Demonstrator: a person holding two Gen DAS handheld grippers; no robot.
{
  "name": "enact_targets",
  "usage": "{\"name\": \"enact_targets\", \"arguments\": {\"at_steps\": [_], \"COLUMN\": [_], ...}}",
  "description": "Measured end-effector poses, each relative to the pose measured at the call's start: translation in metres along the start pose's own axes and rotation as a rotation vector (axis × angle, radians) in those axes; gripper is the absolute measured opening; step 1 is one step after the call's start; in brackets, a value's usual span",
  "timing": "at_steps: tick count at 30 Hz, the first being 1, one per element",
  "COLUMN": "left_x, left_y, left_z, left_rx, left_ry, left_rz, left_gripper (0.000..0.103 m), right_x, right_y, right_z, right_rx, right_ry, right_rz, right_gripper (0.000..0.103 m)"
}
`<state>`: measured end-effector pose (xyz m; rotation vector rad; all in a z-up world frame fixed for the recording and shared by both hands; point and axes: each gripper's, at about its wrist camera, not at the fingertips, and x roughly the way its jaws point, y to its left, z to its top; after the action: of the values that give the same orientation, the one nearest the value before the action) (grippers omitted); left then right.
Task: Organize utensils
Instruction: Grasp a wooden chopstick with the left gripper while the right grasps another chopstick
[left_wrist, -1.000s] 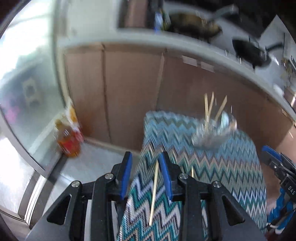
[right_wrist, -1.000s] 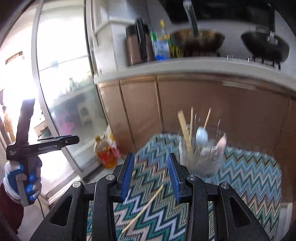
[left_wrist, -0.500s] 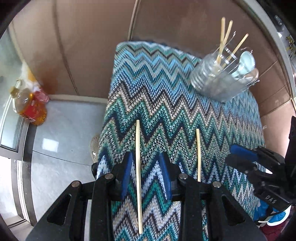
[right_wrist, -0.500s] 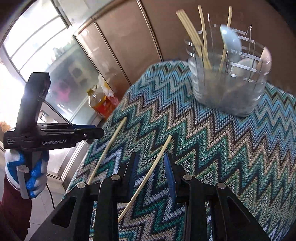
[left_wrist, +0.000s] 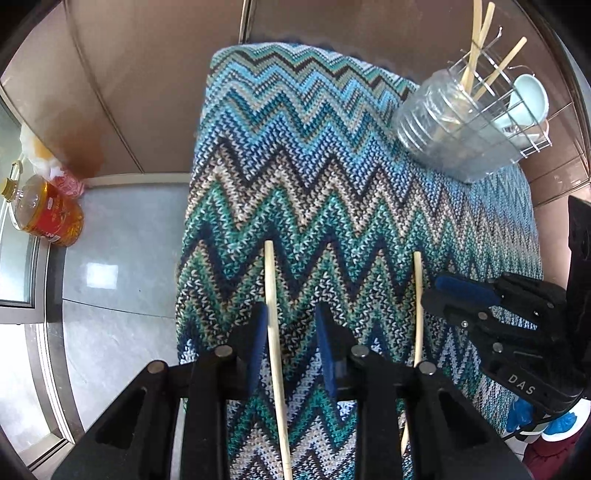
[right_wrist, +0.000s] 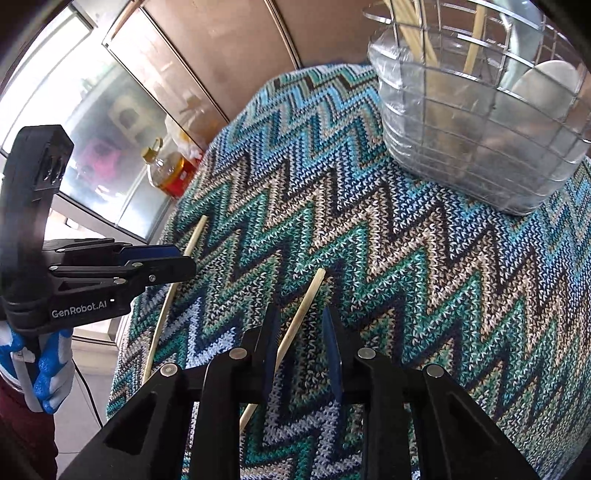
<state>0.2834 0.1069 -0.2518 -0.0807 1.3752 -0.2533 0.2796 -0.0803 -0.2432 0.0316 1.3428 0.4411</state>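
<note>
A: Left gripper (left_wrist: 290, 332) first. State of the fingers (left_wrist: 255, 336)?

B: Narrowly parted and closing. One chopstick (left_wrist: 275, 339) is seen between the blue pads, close against the left pad; a gap is left to the right pad. No firm pinch can be confirmed.

A: Right gripper (right_wrist: 301, 343)?

B: Same. Its fingers (right_wrist: 271, 339) are closing, narrowly parted, around the second chopstick (right_wrist: 295, 325). The stick runs just beside the left pad; a gap is left on the right side. A grip is not shown.

A: Where are the sticks placed?

B: Both are laid flat on the zigzag-knit cloth (left_wrist: 314, 166) covering the table, roughly parallel, apart from each other, near the close end.

A: Further out?

B: A clear holder (right_wrist: 476, 140) with a wire frame is set at the far right corner of the cloth. More chopsticks and pale spoons (left_wrist: 524, 103) are stood in it. An oil bottle (left_wrist: 48, 214) is seen on the floor by brown cabinet doors (left_wrist: 147, 92). A blue-and-white glove (right_wrist: 40, 369) is worn on the left hand.
</note>
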Motion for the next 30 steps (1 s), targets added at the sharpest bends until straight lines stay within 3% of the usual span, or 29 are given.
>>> {"name": "enact_targets", "arguments": {"at_steps": [19, 30], "left_x": [0.012, 0.015], "left_y": [0.017, 0.019], "left_z": [0.004, 0.009], "left_rx": [0.045, 0.027], "left_ry": [0.057, 0.077], "left_rz": [-0.001, -0.005], "left_gripper": [0.021, 0.021], "right_x": [0.036, 0.032], "right_y": [0.034, 0.024], "right_z": [0.037, 0.026], "right_rx": [-0.001, 0.017], "right_ry": [0.113, 0.131], "right_rz": [-0.081, -0.101], "right_gripper": [0.022, 0.022]}}
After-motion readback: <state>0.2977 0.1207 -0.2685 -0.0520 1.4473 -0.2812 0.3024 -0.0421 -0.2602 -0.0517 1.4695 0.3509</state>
